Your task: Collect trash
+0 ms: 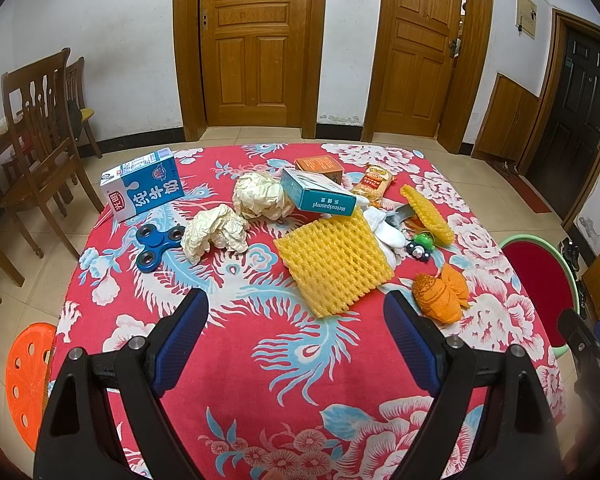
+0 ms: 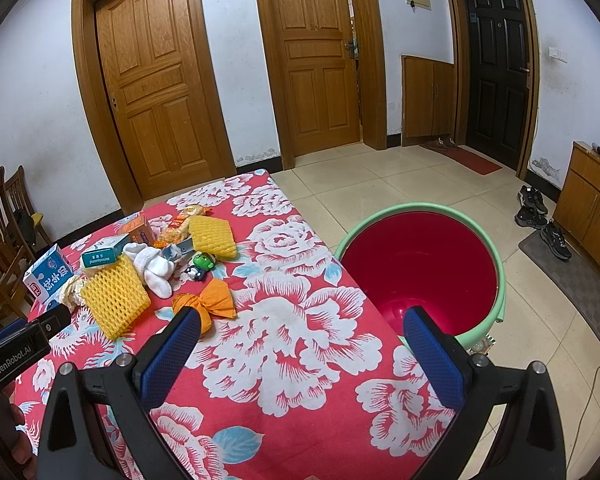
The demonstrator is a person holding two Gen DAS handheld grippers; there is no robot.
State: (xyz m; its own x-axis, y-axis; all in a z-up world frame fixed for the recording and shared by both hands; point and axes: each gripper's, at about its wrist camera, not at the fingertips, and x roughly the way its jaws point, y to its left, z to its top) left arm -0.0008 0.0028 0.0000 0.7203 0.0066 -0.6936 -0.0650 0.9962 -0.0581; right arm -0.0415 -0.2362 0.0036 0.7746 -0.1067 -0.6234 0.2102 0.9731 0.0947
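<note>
Trash lies scattered over the far half of the surface [image 1: 260, 360], which wears a red cloth printed with white and blue flowers: two crumpled paper balls [image 1: 216, 232], yellow foam fruit netting [image 1: 334, 264], an orange wrapper [image 1: 440, 294], a blue milk carton [image 1: 144, 190] with Chinese lettering, and a teal box [image 1: 316, 194] reading what looks like "Meteospasmyl". A green bucket [image 2: 480, 332] with a red inside stands on the tiled floor just beside the surface. Wooden doors line the white wall. The left tool [image 1: 296, 320] and right tool [image 2: 300, 336] both hover with fingers apart, holding nothing.
</note>
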